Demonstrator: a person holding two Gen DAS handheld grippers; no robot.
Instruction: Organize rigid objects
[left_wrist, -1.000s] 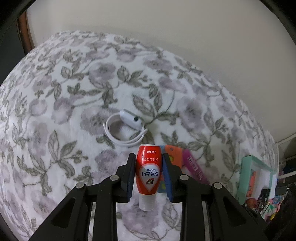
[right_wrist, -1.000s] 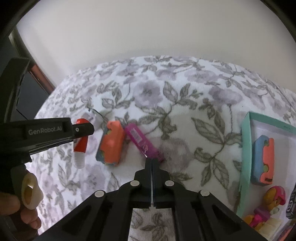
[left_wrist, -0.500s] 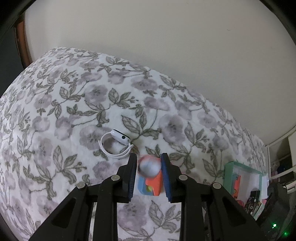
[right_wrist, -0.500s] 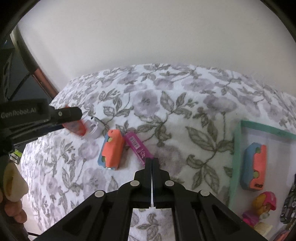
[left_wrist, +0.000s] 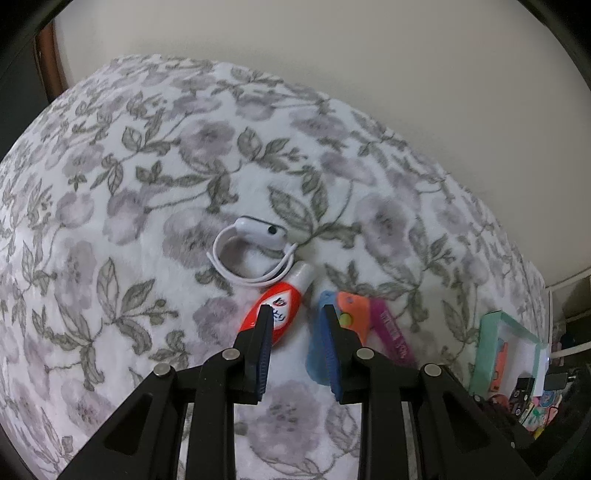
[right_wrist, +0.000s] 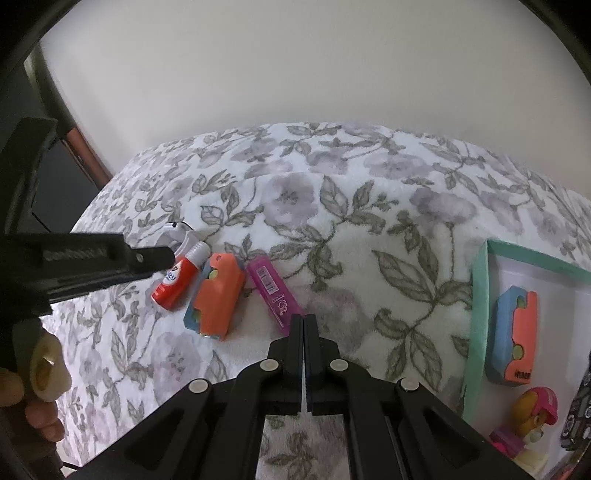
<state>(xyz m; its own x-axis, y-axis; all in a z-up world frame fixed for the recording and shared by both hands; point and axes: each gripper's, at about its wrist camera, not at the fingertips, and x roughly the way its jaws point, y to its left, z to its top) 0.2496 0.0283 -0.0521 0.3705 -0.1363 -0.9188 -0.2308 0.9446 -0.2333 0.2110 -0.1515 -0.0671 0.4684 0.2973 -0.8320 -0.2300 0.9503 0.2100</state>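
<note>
Red tube (left_wrist: 282, 312) with white cap lies on floral blanket (left_wrist: 147, 206), released; my left gripper (left_wrist: 297, 314) parted above. My right gripper (right_wrist: 303, 321) clenched, empty.

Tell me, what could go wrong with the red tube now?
The tube lies loose on the blanket, partly behind one of the left fingers and not between them, so closing may just shove it away. Its cap seems to touch the white band, which could get dragged along.

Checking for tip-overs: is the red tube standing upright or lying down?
Lying down. The red tube rests lengthwise on the floral cloth, white cap pointing away.
</note>
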